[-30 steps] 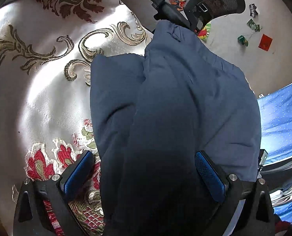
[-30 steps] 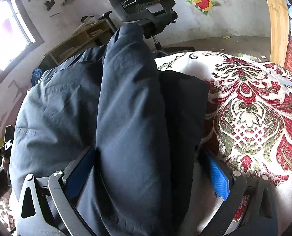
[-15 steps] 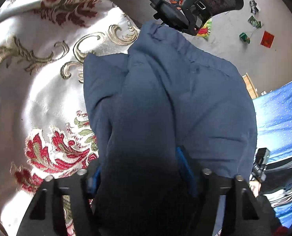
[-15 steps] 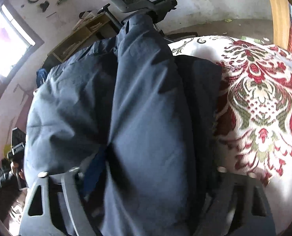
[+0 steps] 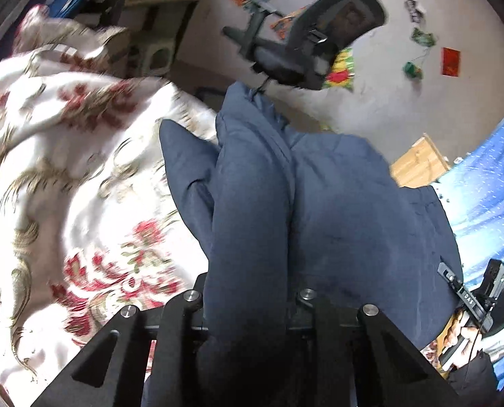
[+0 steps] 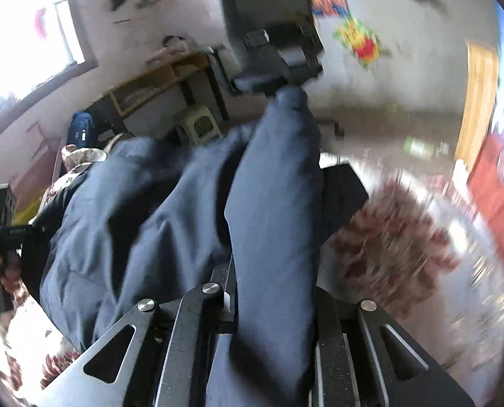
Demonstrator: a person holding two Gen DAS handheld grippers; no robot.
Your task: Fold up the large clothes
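A large navy blue garment (image 5: 320, 203) is bunched in thick folds over a white bedspread with red and gold flowers (image 5: 65, 186). My left gripper (image 5: 248, 300) is shut on a fold of the garment and holds it lifted off the spread. My right gripper (image 6: 272, 296) is shut on another fold of the same garment (image 6: 269, 203), also lifted. The cloth hides the pads of both grippers. The right gripper also shows at the right edge of the left wrist view (image 5: 472, 300), and the left gripper at the left edge of the right wrist view (image 6: 4, 234).
A black mesh office chair (image 5: 320, 40) stands just beyond the far end of the garment, also in the right wrist view (image 6: 272, 37). A blue sheet (image 5: 489, 186) lies to the right. A wooden shelf (image 6: 157, 81) and a stool (image 6: 197, 123) stand by the wall.
Both grippers have closed on folds of the garment and lifted it. Both views have tilted up and now show more of the room.
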